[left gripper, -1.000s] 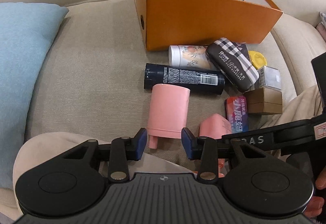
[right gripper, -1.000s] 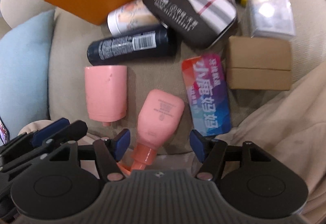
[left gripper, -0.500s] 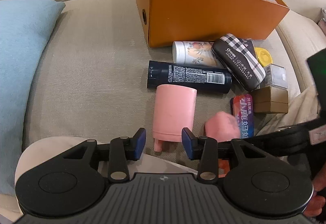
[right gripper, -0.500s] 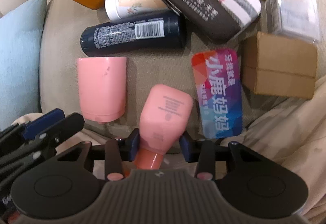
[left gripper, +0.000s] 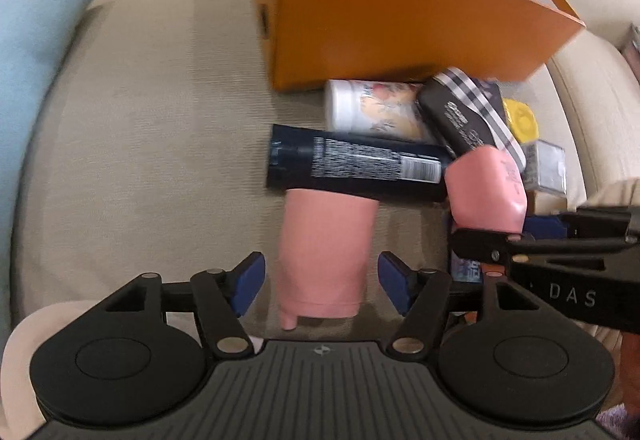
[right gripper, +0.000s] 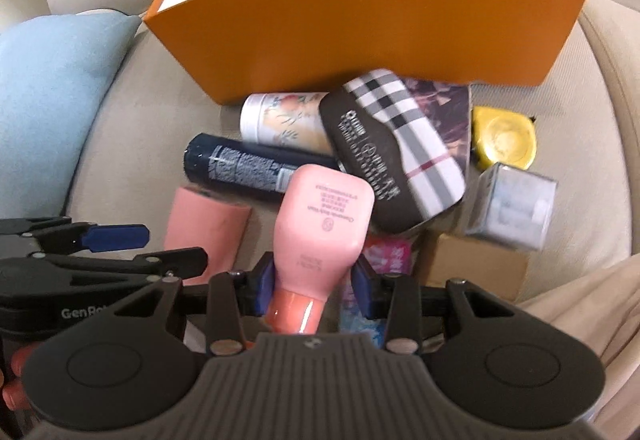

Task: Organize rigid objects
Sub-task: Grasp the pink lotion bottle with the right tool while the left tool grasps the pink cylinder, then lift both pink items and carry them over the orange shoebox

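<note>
My left gripper has just been opening and now stands wide, its blue pads on either side of the pink cup with clear gaps, not touching it, so released. The cup lies flat on the sofa cushion, and its long axis runs straight out from my fingers toward the orange box: base end with a small nub toward me, far end just at the dark tube, which lies crosswise. So the left pads face the cup's long sides, good for a squeeze across its width. My right gripper has just been closing and is clenched on the neck end of the pink bottle, cap toward the camera, body pointing away toward the box. In the left view the bottle looks lifted off the cushion, over the plaid case and the tube. The box sits just beyond the pile, open top, nothing seen inside from here. I judge the right hand is nearer to a drop, since it only needs to carry forward and up over the near wall. The left one first needs to close. Main risk: the bottle tips in the grip, held only at its narrow end.
</note>
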Demonstrator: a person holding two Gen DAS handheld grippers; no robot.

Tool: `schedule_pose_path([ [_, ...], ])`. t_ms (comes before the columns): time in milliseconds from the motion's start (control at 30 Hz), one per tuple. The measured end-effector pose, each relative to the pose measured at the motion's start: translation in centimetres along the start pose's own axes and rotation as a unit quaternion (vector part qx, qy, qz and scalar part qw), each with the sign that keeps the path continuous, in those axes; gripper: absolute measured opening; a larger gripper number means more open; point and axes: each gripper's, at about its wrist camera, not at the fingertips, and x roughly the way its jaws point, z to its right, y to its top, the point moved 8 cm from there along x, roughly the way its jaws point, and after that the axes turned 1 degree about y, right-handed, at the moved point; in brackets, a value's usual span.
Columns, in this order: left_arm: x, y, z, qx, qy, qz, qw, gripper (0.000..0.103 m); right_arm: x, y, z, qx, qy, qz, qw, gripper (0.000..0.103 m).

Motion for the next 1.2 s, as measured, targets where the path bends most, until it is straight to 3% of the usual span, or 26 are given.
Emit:
schedule_pose_path([
  [133,1.1,0.1,0.5,0.006,0.011,-0.008,0.9999,0.074,1.2,0.0,0.2,-0.003,-0.001,0.002,1.0,0.041],
  [233,2.0,0.2,0.4,0.006,0.023,-0.013,0.9996,0.064,1.2,0.1,0.3,-0.011,0.0,0.002,1.0,0.041],
  [367,1.6,0.0,0.1,-0.011,0.017,-0.006,0.9998,0.063,1.7,0.9,0.4,-0.02,0.002,0.001,1.0,0.041],
  [700,-5.7,1.1,0.4,-0.076,-0.033,0.066,0.9944,0.063,-2.4,1.5,-0.4,-0.076,0.01,0.045,0.996,0.041],
  [867,-10.3,4.8,1.2,-0.085,-0.056,0.113,0.9883,0.063,-5.8,4.2,-0.4,-0.109,0.007,0.089,0.99,0.041],
  [1000,-13.9,9.5,1.9,-0.082,-0.077,0.148,0.9826,0.063,-8.1,8.4,-1.0,-0.134,0.011,0.129,0.983,0.041],
  [1100,-14.9,13.7,2.2,-0.078,-0.072,0.163,0.9809,0.063,-10.2,12.1,-1.1,-0.146,0.007,0.158,0.977,0.041],
  [1200,-13.4,17.6,2.5,-0.094,-0.083,0.151,0.9806,0.063,-10.7,15.8,-0.7,-0.157,-0.005,0.176,0.972,0.041],
])
